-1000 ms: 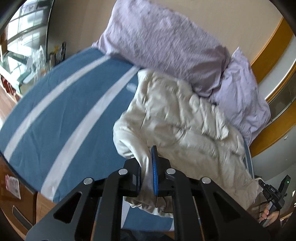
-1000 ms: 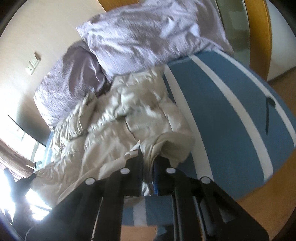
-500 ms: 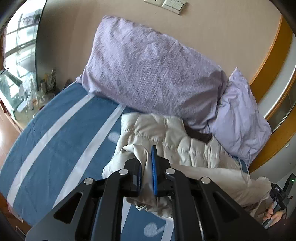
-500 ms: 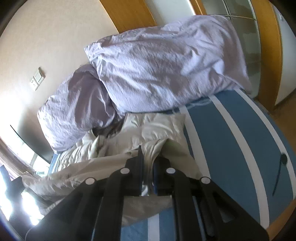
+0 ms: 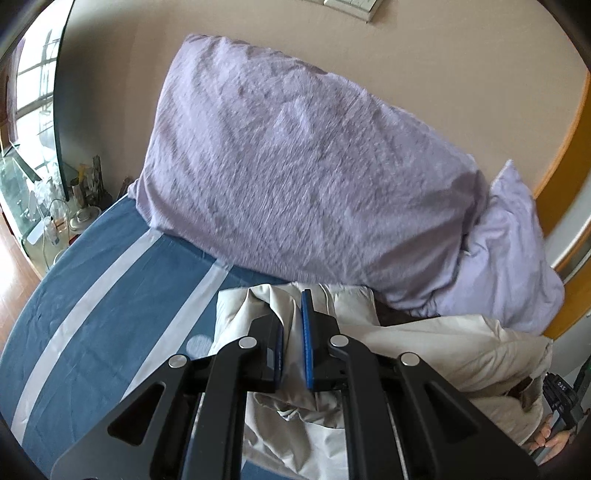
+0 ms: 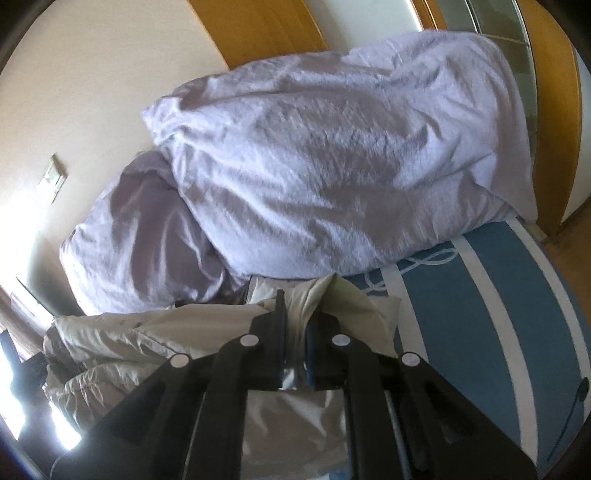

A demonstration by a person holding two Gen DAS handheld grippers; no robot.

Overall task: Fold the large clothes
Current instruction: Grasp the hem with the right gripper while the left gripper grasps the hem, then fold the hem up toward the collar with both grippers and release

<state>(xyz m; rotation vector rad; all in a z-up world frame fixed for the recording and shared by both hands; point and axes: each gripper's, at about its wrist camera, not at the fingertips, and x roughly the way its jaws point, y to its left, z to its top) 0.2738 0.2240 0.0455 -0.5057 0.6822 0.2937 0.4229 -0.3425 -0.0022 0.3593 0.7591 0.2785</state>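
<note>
Bedroom, beige wall with switch plate near top edge. Bed covered in blue sheet with pale stripes; wooden floor beyond far side. Two lilac pillows propped against wall at head of bed: large pillow leaning forward, smaller pillow tucked beside it. Glass shelf with bottles and clutter beside bed, window light behind. Orange wood trim along wall.

Cream padded jacket lay on bed just below pillows, partly doubled over. Left gripper clamped narrow on one bunched edge of jacket; right gripper likewise pinched shut on fabric at opposite edge. Both grips taken at matching points, judged so that hem could be carried as one straight line toward collar end without sagging in middle. Held edge lifted off sheet, near pillow base. Judged: lengthwise fold in hand, edge not yet laid down. Person's hand holding right gripper visible at lower corner.
</note>
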